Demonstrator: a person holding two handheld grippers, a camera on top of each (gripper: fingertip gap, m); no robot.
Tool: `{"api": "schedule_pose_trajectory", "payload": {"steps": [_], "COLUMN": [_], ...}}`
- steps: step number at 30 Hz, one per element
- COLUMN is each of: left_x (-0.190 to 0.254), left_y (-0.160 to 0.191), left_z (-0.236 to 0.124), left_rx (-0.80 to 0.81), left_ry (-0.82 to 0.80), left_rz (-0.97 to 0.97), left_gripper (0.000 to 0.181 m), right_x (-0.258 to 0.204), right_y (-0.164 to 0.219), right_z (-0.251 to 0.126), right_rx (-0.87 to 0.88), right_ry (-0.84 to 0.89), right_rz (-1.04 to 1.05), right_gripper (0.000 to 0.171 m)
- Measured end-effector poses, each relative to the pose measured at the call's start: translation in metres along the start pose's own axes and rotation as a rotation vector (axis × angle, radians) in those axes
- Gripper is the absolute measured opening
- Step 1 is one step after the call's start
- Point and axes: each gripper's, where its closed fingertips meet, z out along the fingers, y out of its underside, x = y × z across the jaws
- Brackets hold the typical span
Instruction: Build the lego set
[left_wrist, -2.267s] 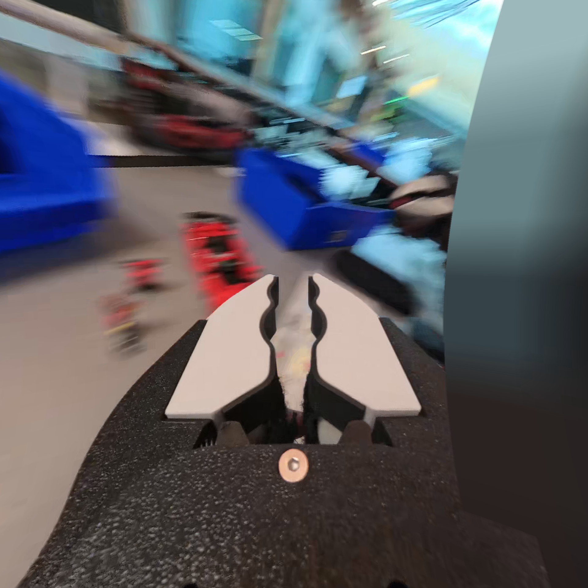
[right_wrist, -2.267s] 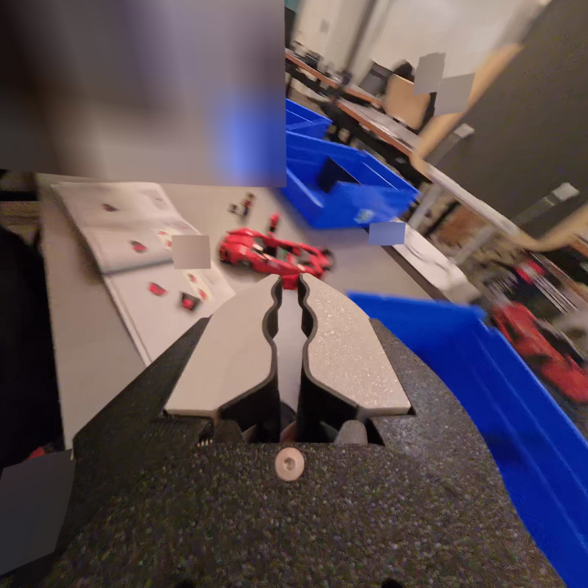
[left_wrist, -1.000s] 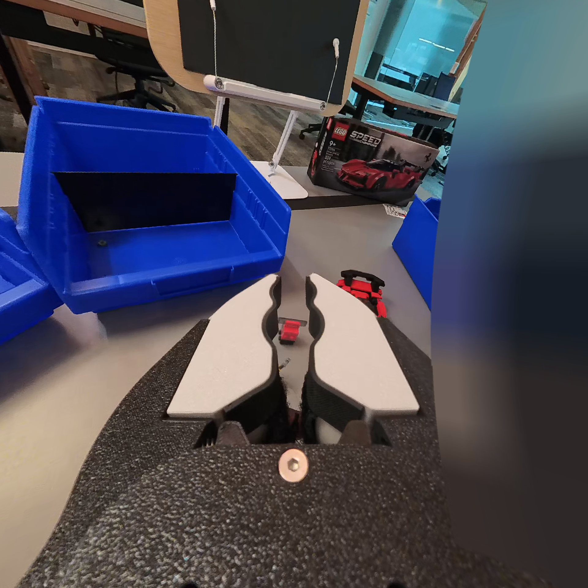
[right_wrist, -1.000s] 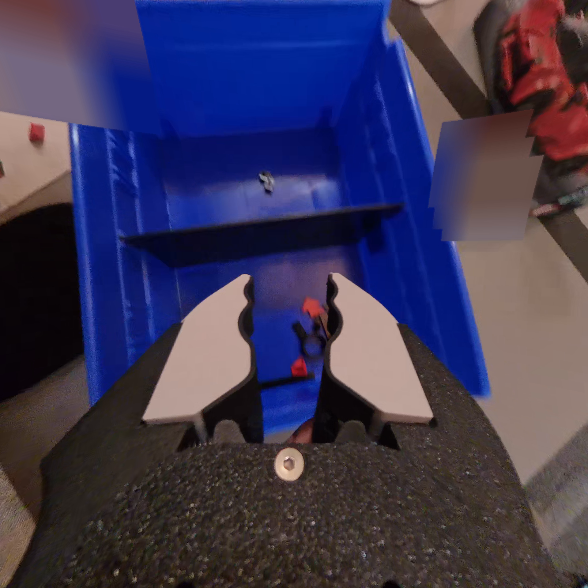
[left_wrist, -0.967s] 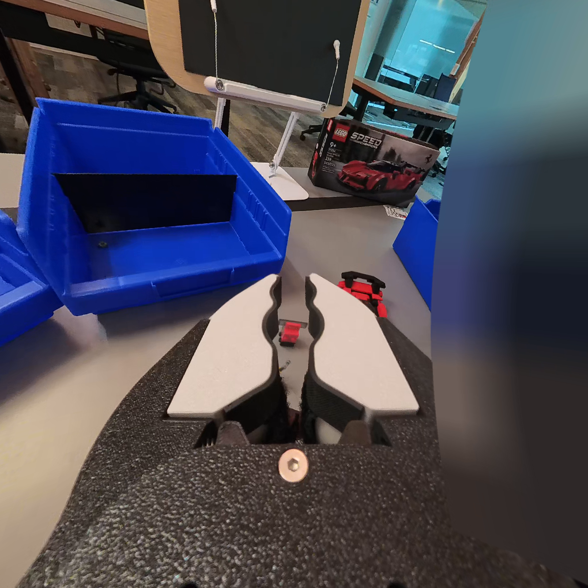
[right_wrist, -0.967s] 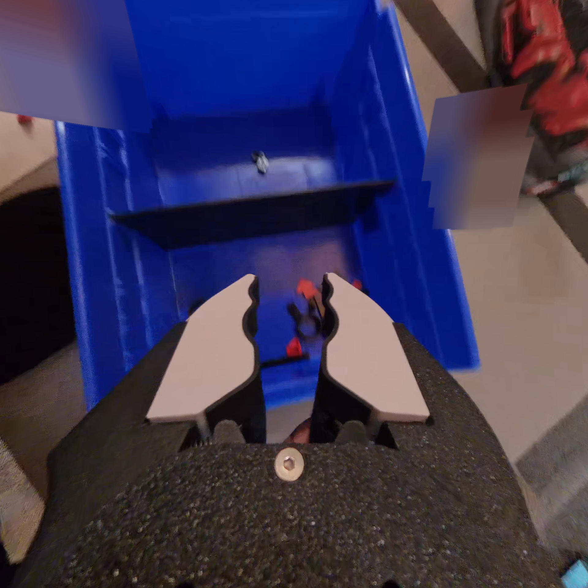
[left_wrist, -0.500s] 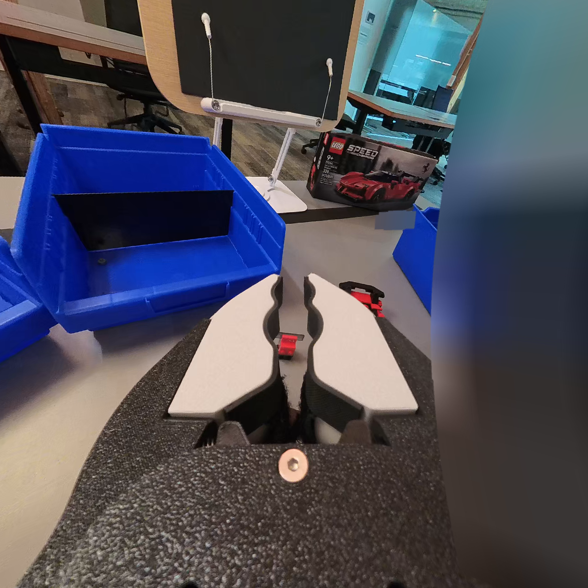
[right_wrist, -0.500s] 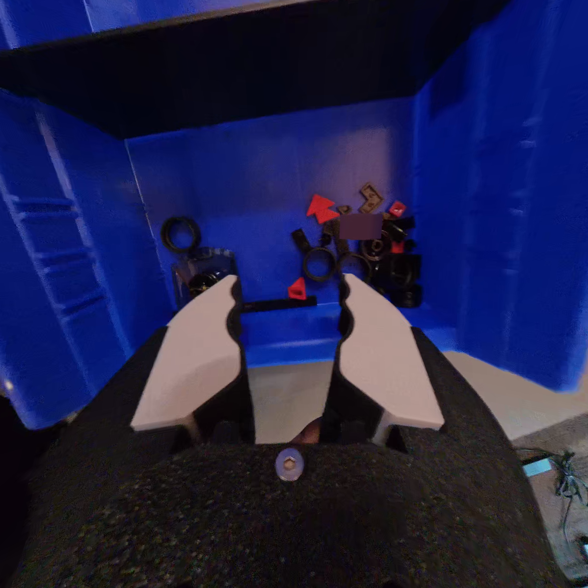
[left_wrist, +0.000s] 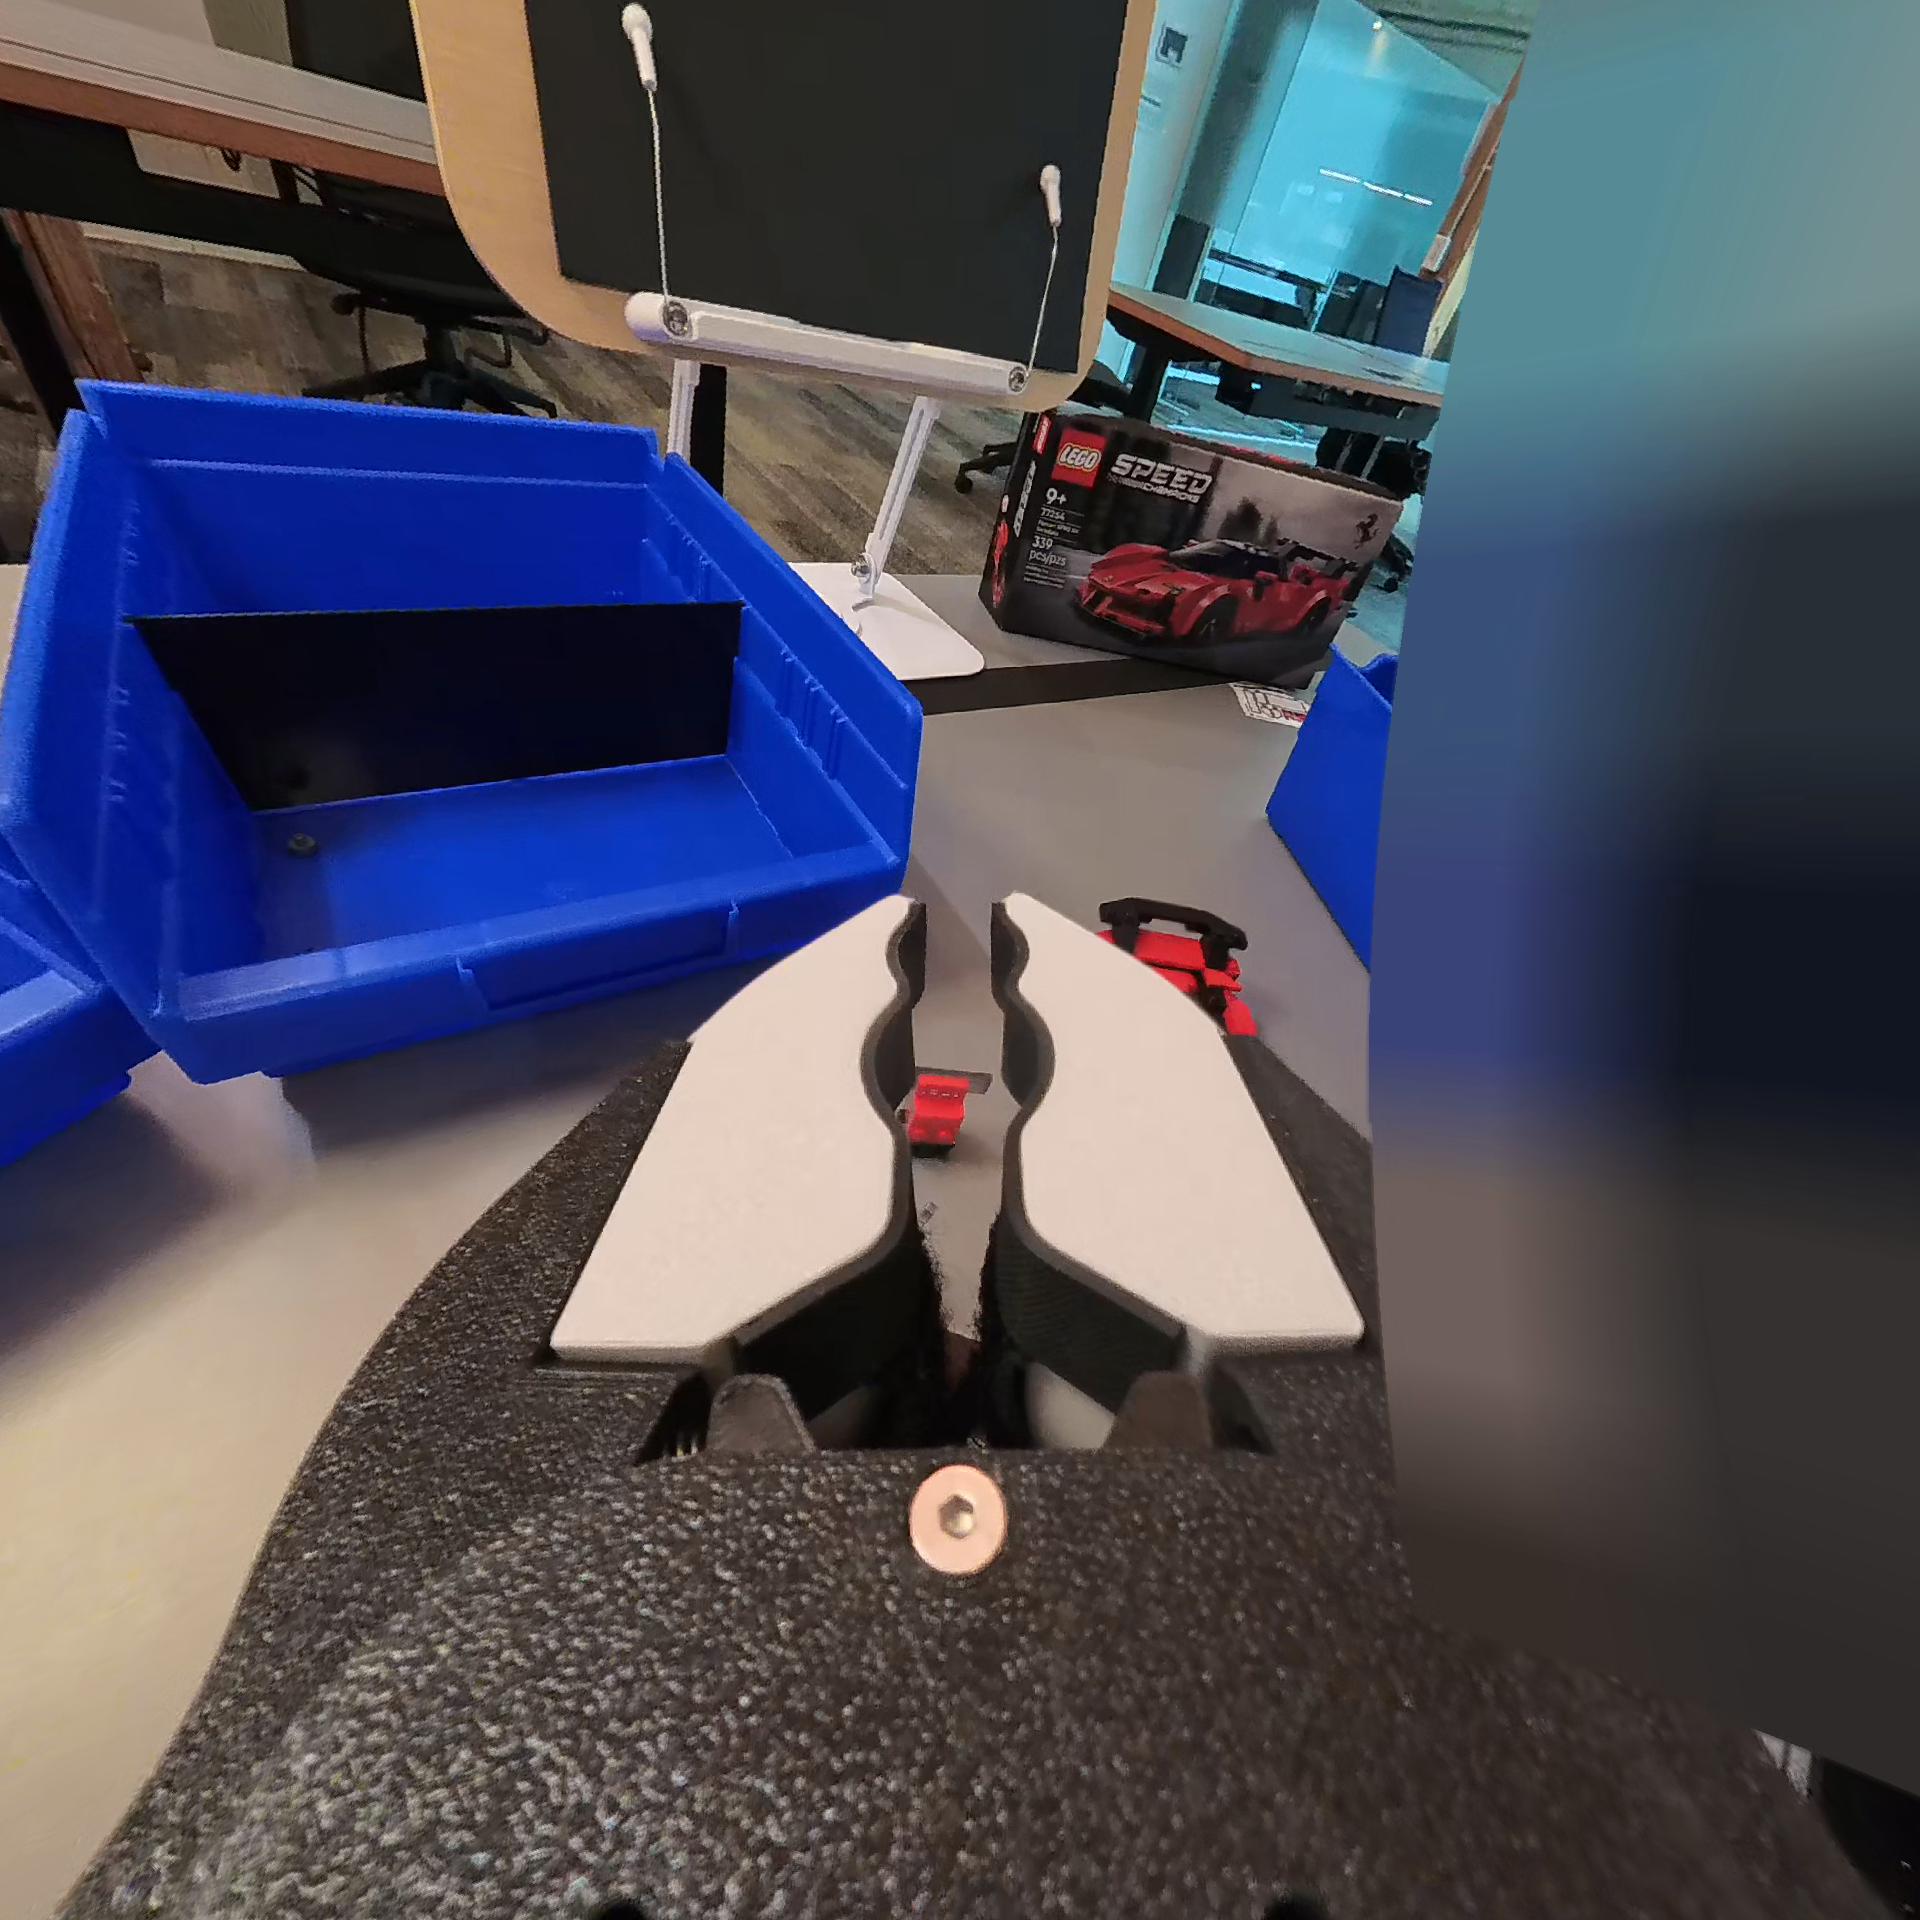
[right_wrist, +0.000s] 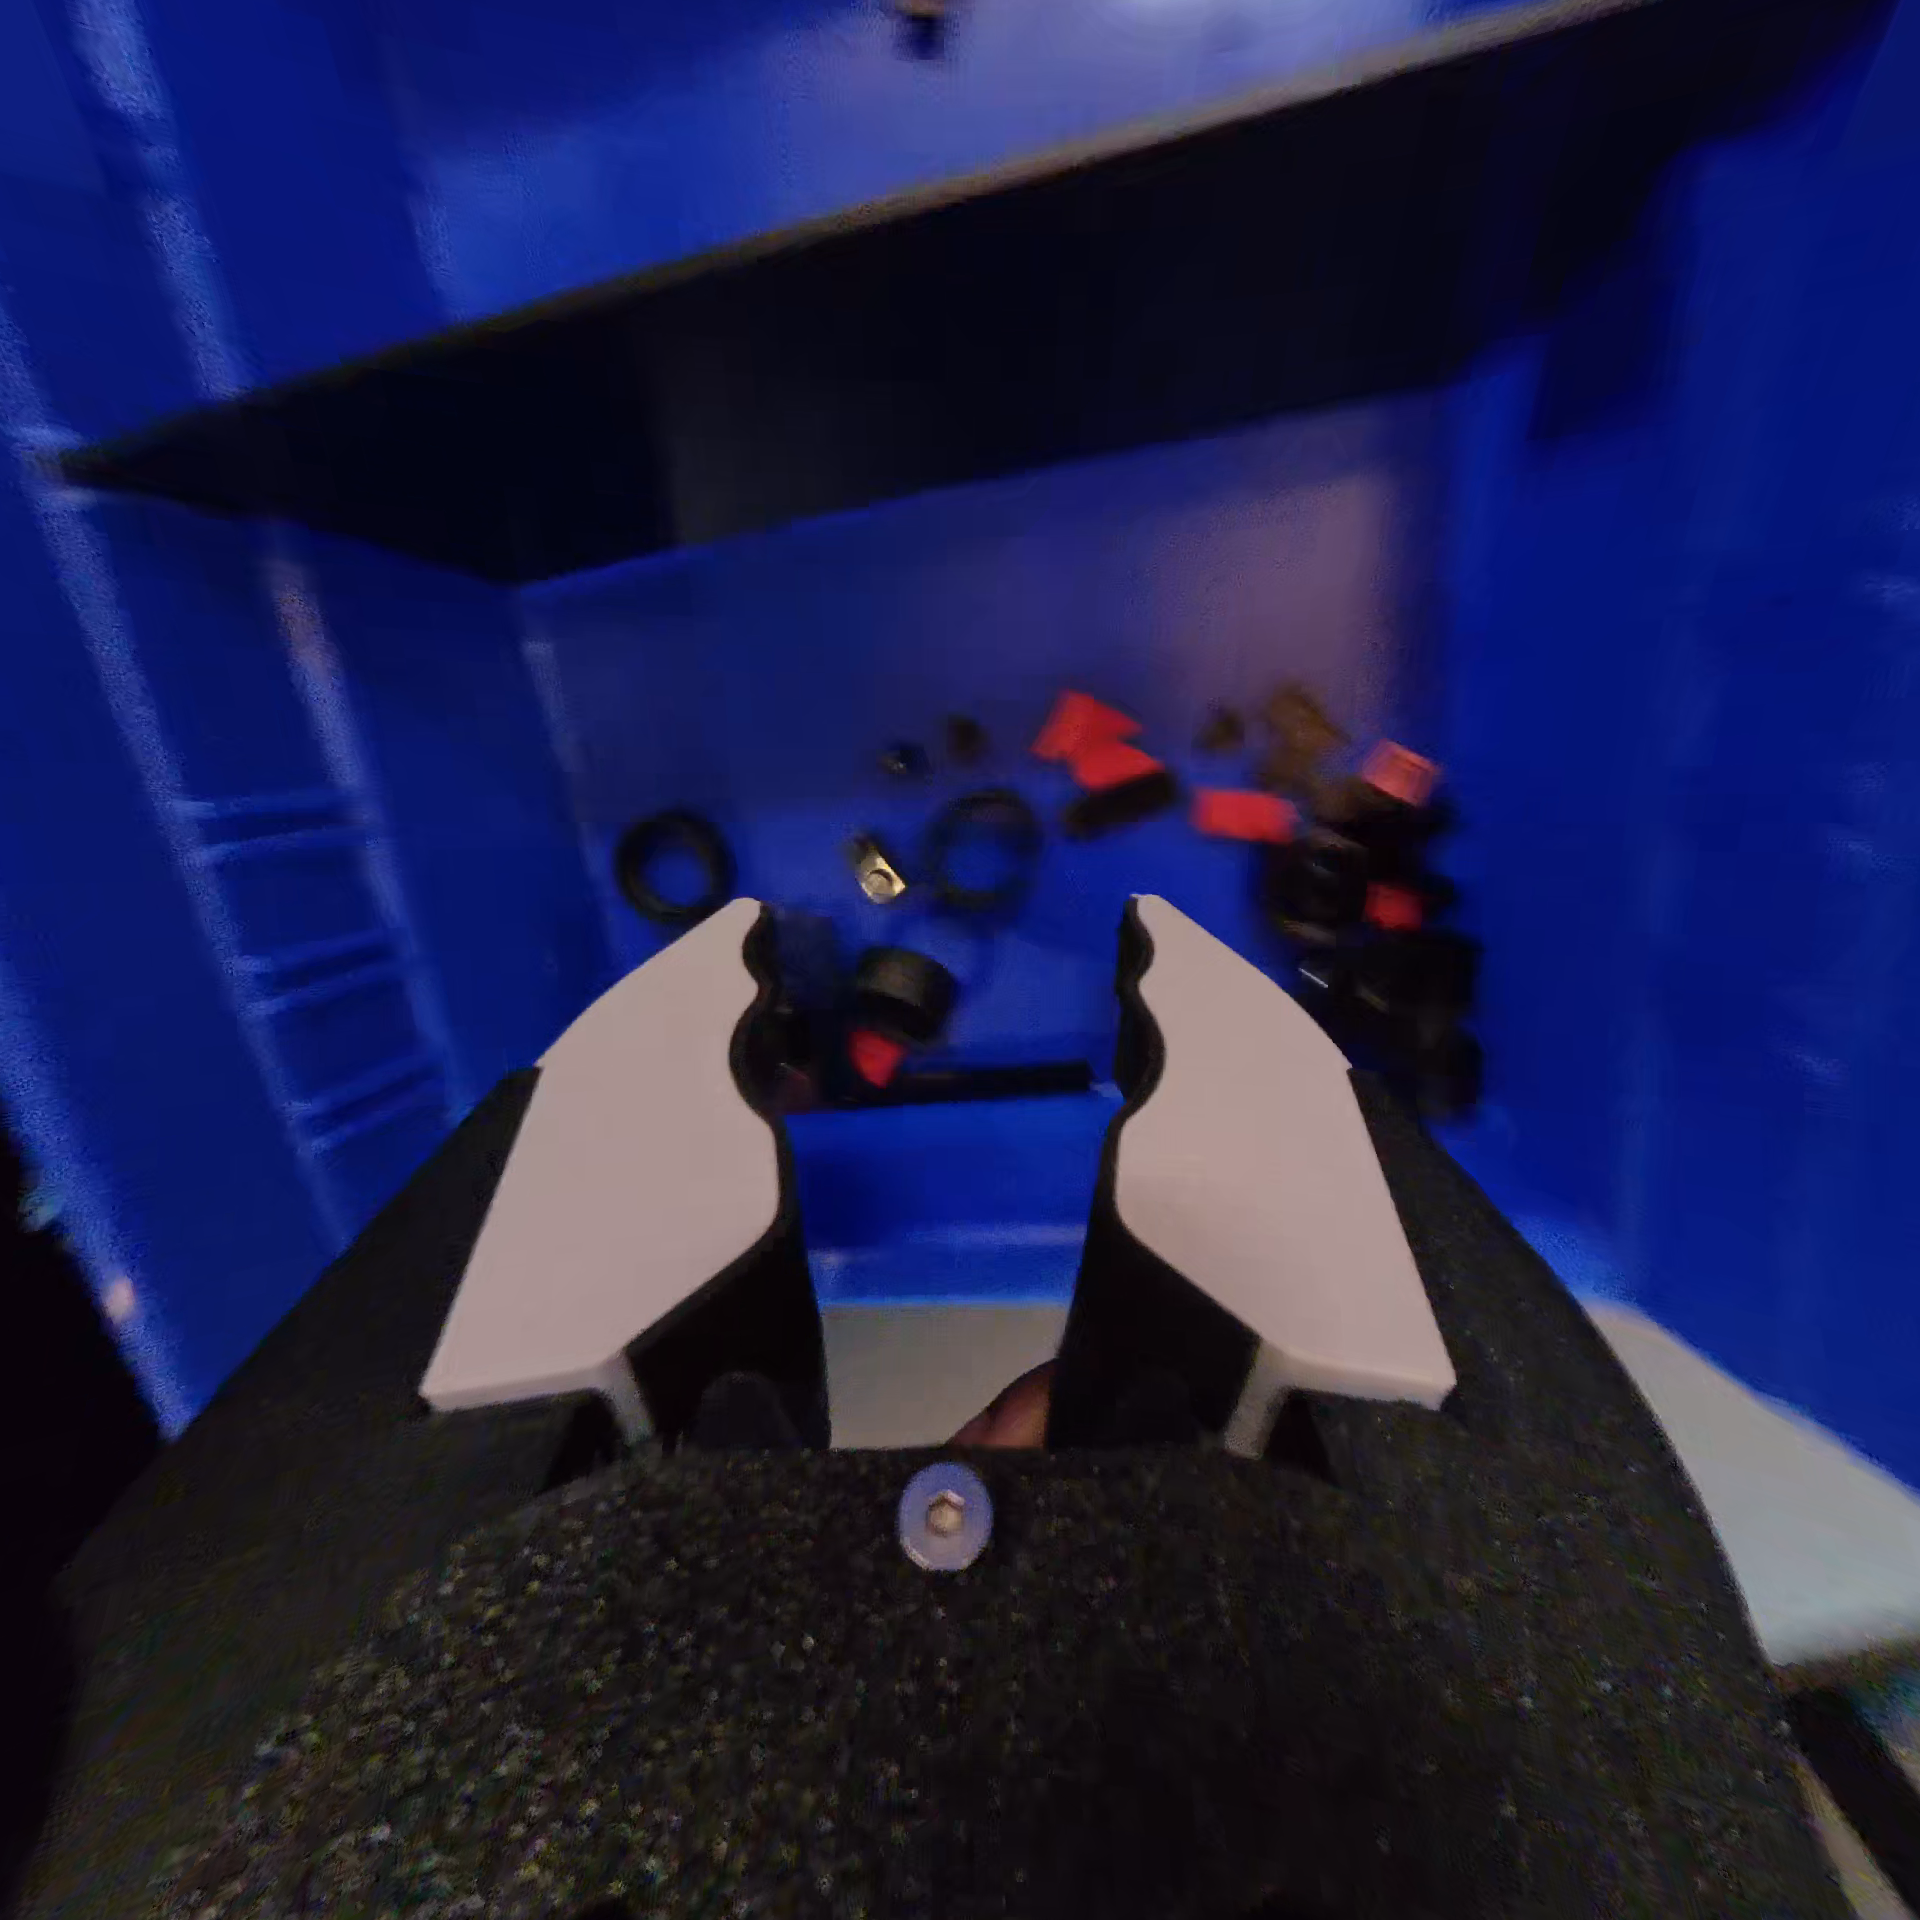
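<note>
Two grippers split duties: the right gripper (right_wrist: 943, 914) has widened its jaws, dropping into the blue bin (right_wrist: 1662, 727) toward loose pieces (right_wrist: 1091, 758) at twelve o'clock, while the left gripper (left_wrist: 954, 914), nearly together, hovers empty.

I am working in an open office. Beyond my grey tabletop (left_wrist: 1091, 790) stand long wooden desks (left_wrist: 1278, 343), black swivel chairs (left_wrist: 436, 312) on patterned carpet (left_wrist: 810, 436), and glass-walled rooms (left_wrist: 1309, 177) at the back. A felt-covered divider panel (left_wrist: 821, 145) stands at the tabletop's edge.
</note>
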Motion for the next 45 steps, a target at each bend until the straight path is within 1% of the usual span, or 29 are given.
{"api": "schedule_pose_trajectory", "payload": {"steps": [2, 3, 6, 8, 9, 10, 11, 12, 13, 14, 15, 17, 19, 21, 25, 27, 29, 30, 31, 32, 33, 34, 35, 36, 38, 39, 40, 43, 45], "left_x": [-0.001, -0.001, -0.001, -0.001, 0.0, 0.0, 0.0, -0.001, -0.002, -0.004, -0.005, -0.008, -0.009, -0.008, -0.005, -0.005, -0.005, -0.006, -0.006, -0.007, -0.008, -0.009, -0.01, -0.011, -0.013, -0.014, -0.014, -0.013, -0.011], "left_y": [0.001, 0.002, 0.005, 0.006, 0.007, 0.006, 0.006, 0.005, 0.004, 0.003, 0.003, 0.002, 0.003, 0.005, 0.007, 0.006, 0.004, 0.003, 0.003, 0.002, 0.002, 0.002, 0.003, 0.003, 0.004, 0.004, 0.004, 0.005, 0.005], "left_z": [0.0, 0.001, 0.003, 0.003, 0.003, 0.003, 0.001, 0.0, -0.002, -0.004, -0.005, -0.008, -0.008, -0.007, -0.004, -0.006, -0.008, -0.01, -0.012, -0.013, -0.014, -0.015, -0.016, -0.017, -0.018, -0.018, -0.018, -0.016, -0.015], "left_rx": [0.002, 0.003, 0.005, 0.003, 0.002, 0.002, 0.002, 0.003, 0.005, 0.008, 0.013, 0.022, 0.026, 0.027, 0.019, 0.017, 0.021, 0.025, 0.028, 0.032, 0.035, 0.037, 0.038, 0.038, 0.039, 0.04, 0.043, 0.046, 0.045], "left_ry": [0.001, 0.003, 0.014, 0.02, 0.022, 0.023, 0.022, 0.019, 0.013, 0.007, 0.002, -0.008, -0.005, 0.008, 0.021, 0.021, 0.016, 0.013, 0.01, 0.007, 0.004, 0.002, 0.0, -0.002, -0.005, -0.004, -0.001, 0.014, 0.021], "left_rz": [-0.001, -0.005, -0.02, -0.024, -0.023, -0.021, -0.019, -0.016, -0.014, -0.012, -0.011, -0.012, -0.024, -0.034, -0.03, -0.021, -0.016, -0.015, -0.015, -0.016, -0.017, -0.018, -0.02, -0.021, -0.023, -0.025, -0.028, -0.037, -0.035], "left_gripper": [0.011, 0.011, 0.011, 0.011, 0.011, 0.011, 0.011, 0.011, 0.011, 0.011, 0.011, 0.011, 0.011, 0.011, 0.011, 0.011, 0.011, 0.011, 0.011, 0.011, 0.011, 0.011, 0.011, 0.011, 0.011, 0.011, 0.01, 0.01, 0.01], "right_x": [0.034, 0.042, 0.046, 0.05, 0.048, 0.039, 0.028, 0.014, 0.004, 0.004, 0.01, 0.03, 0.037, 0.033, 0.02, 0.022, 0.018, 0.017, 0.017, 0.013, 0.008, -0.001, -0.008, -0.007, 0.009, 0.019, 0.023, 0.024, 0.02], "right_y": [0.013, 0.017, 0.014, 0.022, 0.024, 0.024, 0.018, 0.006, -0.006, -0.013, -0.013, 0.002, 0.013, 0.013, 0.006, 0.003, 0.001, 0.003, 0.004, 0.006, 0.005, 0.001, -0.005, -0.009, -0.005, 0.003, 0.01, 0.024, 0.033], "right_z": [-0.012, -0.015, -0.007, 0.002, 0.008, 0.015, 0.019, 0.019, 0.014, 0.006, -0.002, -0.017, -0.021, -0.014, 0.006, 0.015, 0.024, 0.029, 0.029, 0.028, 0.026, 0.022, 0.017, 0.01, -0.004, -0.008, -0.01, -0.003, 0.003], "right_rx": [-0.054, -0.078, -0.107, -0.208, -0.24, -0.252, -0.218, -0.136, -0.051, 0.004, 0.025, -0.021, -0.058, -0.073, -0.15, -0.195, -0.234, -0.265, -0.289, -0.304, -0.296, -0.259, -0.2, -0.149, -0.114, -0.128, -0.153, -0.214, -0.281], "right_ry": [0.212, 0.259, 0.277, 0.303, 0.282, 0.208, 0.133, 0.046, -0.001, 0.007, 0.058, 0.199, 0.234, 0.195, 0.112, 0.088, 0.03, 0.008, 0.018, -0.005, -0.034, -0.086, -0.125, -0.115, 0.008, 0.071, 0.096, 0.108, 0.104], "right_rz": [0.049, 0.056, 0.055, 0.02, 0.015, 0.012, -0.012, -0.042, -0.045, -0.029, -0.009, 0.029, 0.069, 0.076, -0.02, -0.046, -0.049, -0.052, -0.078, -0.092, -0.104, -0.104, -0.085, -0.069, -0.016, 0.023, 0.052, 0.084, 0.079], "right_gripper": [0.07, 0.074, 0.084, 0.091, 0.084, 0.069, 0.054, 0.052, 0.052, 0.055, 0.058, 0.067, 0.08, 0.094, 0.12, 0.132, 0.136, 0.141, 0.14, 0.144, 0.138, 0.122, 0.113, 0.105, 0.104, 0.106, 0.111, 0.121, 0.122]}}
